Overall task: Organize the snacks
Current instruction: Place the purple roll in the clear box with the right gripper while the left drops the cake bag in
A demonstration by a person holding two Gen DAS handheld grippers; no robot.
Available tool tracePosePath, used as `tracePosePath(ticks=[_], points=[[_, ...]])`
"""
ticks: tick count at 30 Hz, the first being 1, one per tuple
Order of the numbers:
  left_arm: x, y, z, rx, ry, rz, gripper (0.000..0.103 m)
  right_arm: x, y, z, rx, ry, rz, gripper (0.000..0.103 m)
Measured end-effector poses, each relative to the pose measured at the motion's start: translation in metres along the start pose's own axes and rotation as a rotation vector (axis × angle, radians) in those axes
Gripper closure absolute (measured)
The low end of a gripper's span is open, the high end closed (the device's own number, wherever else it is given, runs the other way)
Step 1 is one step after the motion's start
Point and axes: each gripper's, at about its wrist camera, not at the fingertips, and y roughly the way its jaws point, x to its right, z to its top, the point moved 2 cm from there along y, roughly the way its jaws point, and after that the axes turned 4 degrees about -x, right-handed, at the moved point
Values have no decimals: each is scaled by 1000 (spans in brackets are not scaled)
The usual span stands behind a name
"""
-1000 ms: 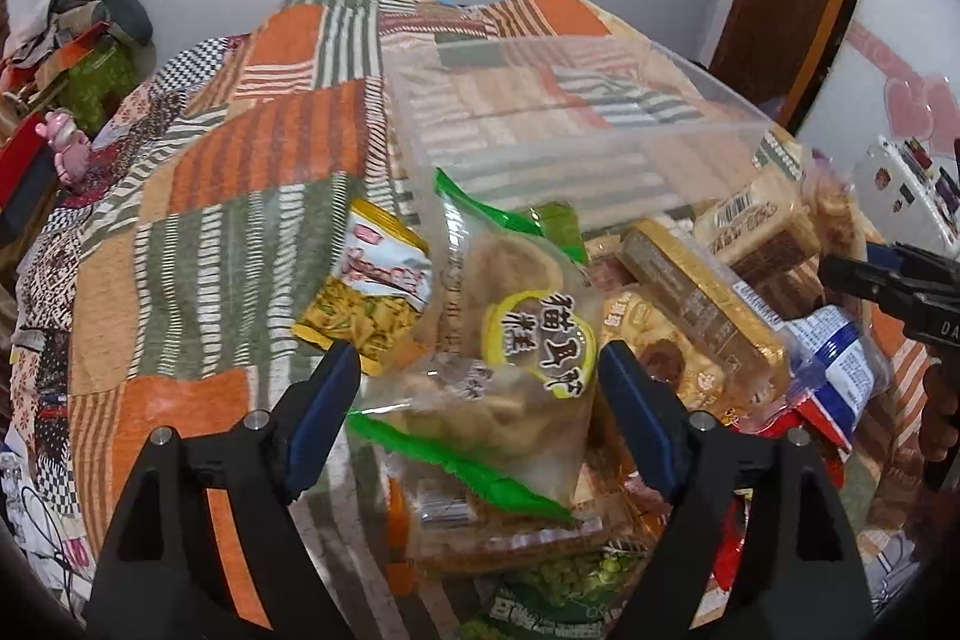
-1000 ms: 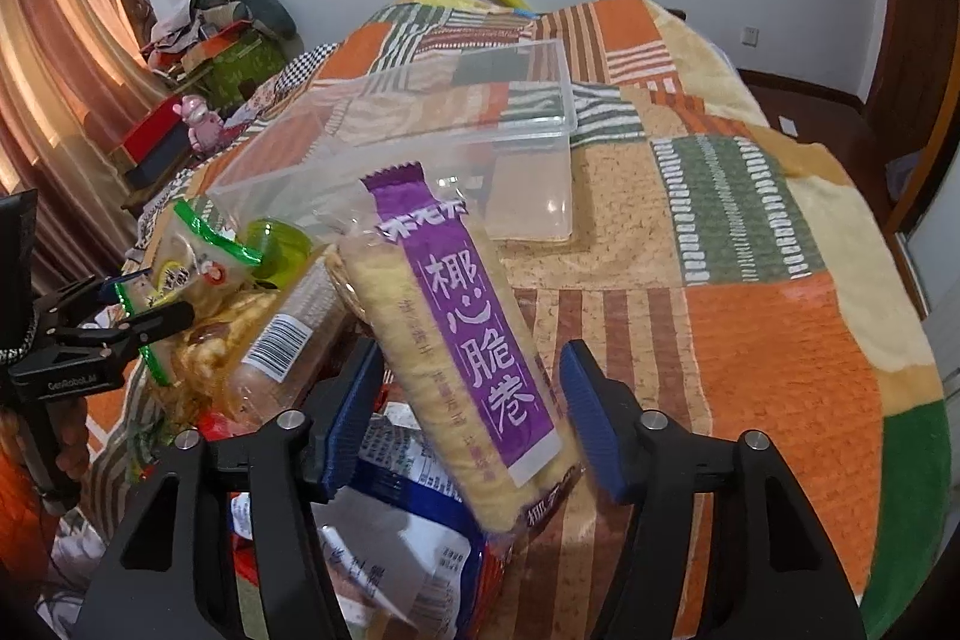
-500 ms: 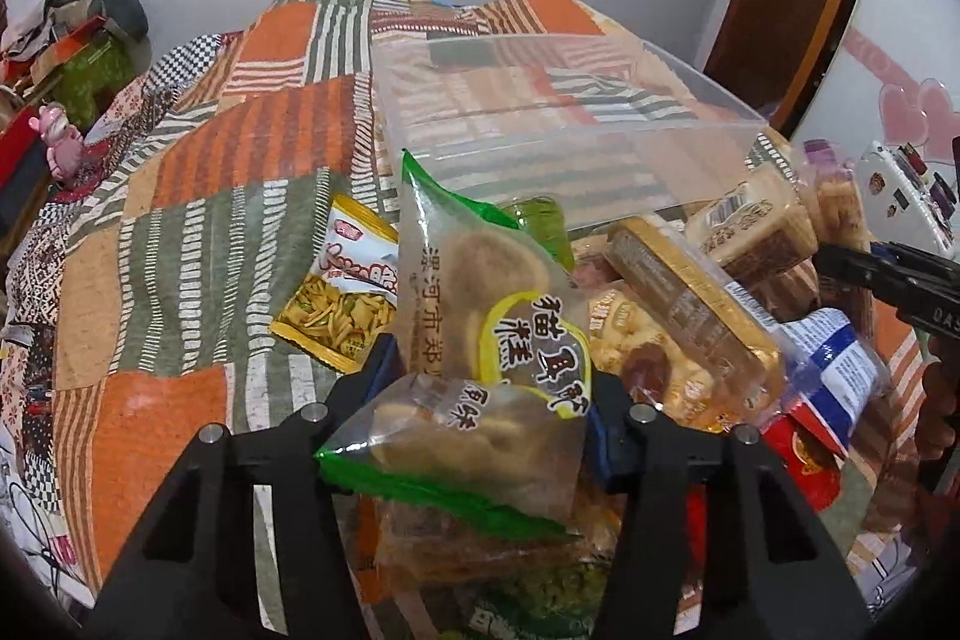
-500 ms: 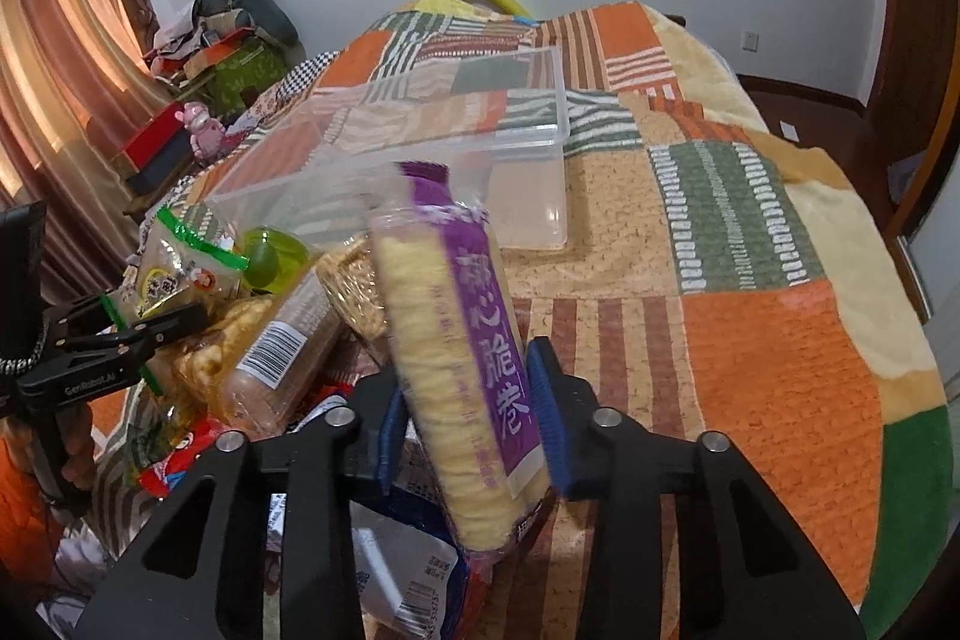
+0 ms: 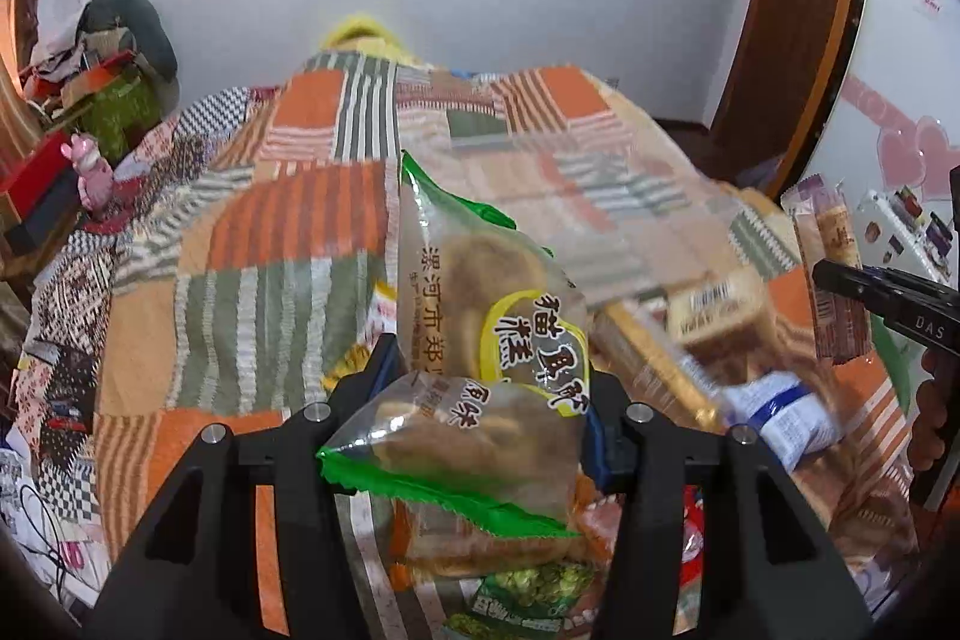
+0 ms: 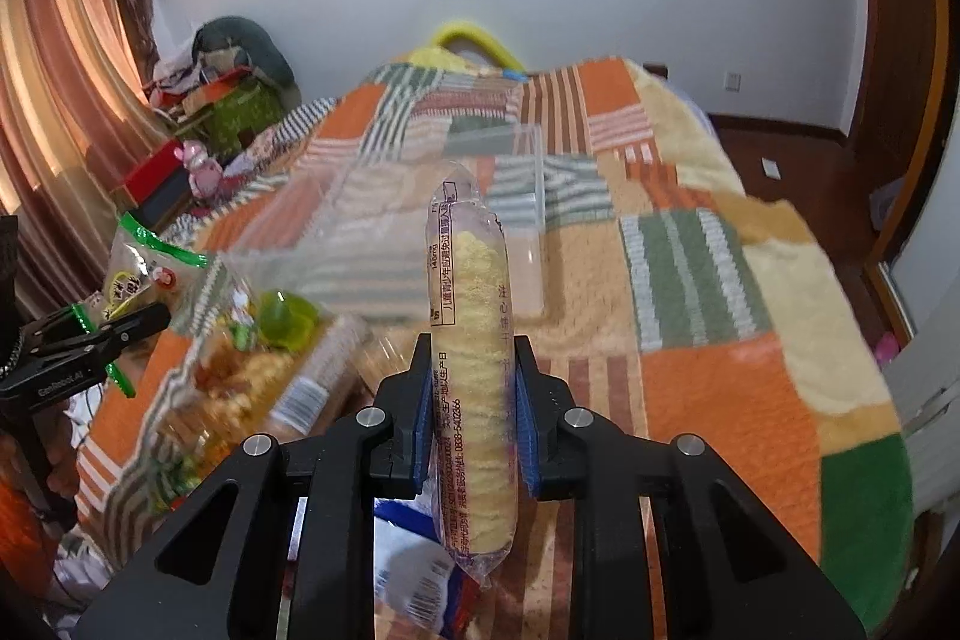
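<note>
Carrying two snacks at once: the roll [image 6: 474, 376], a long clear-wrapped stack of yellow crisps, is standing nearly upright, clamped at its lower half by the right tool [image 6: 471, 415]; the cake bag [image 5: 480, 358], green-edged with round cakes inside, is pinched across its middle by the left tool [image 5: 489, 421], its lower end folding forward over the jaws. Both are lifted above the pile [image 5: 708, 370] of remaining packets on the bed [image 6: 720, 370]. The clear bin [image 6: 432, 214] is sitting on the quilt beyond the pile, open side up; its near wall is blurred.

Judgement on doing this well: both loads are heading for the bin, so keeping the two tools apart is mattering most. The roll is tall and brittle, so laying it flat along a wall beats dropping it on end. The bag is slack; lowering it until it rests before letting go should stop it snagging on the rim. Squeezing harder is risking crushed cakes.
</note>
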Motion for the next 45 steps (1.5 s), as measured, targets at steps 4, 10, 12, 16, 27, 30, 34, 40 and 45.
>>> tracePosePath(ticks=[4,10,12,16,27,30,34,40,45], points=[[5,-7,20,46,9,1,51,-5,-7,17,49,-6,6,82],[9,-5,49,87,14,-6,51,-11,-1,44,100,-14,13,82],[10,-1,60,98,15,-7,51,-15,2,50,107,-16,18,82],[12,13,78,104,12,-5,51,-19,18,64,106,-22,27,82],[8,76,101,33,1,39,51,-22,70,85,30,-24,35,82],[6,92,104,12,4,47,51,-22,82,89,6,-29,34,82],[5,108,106,-14,4,51,51,-24,95,90,-23,-33,35,82],[5,124,106,-54,-6,44,51,-25,106,94,-56,-24,45,82],[7,134,105,-79,13,51,50,-29,112,95,-77,-41,38,82]])
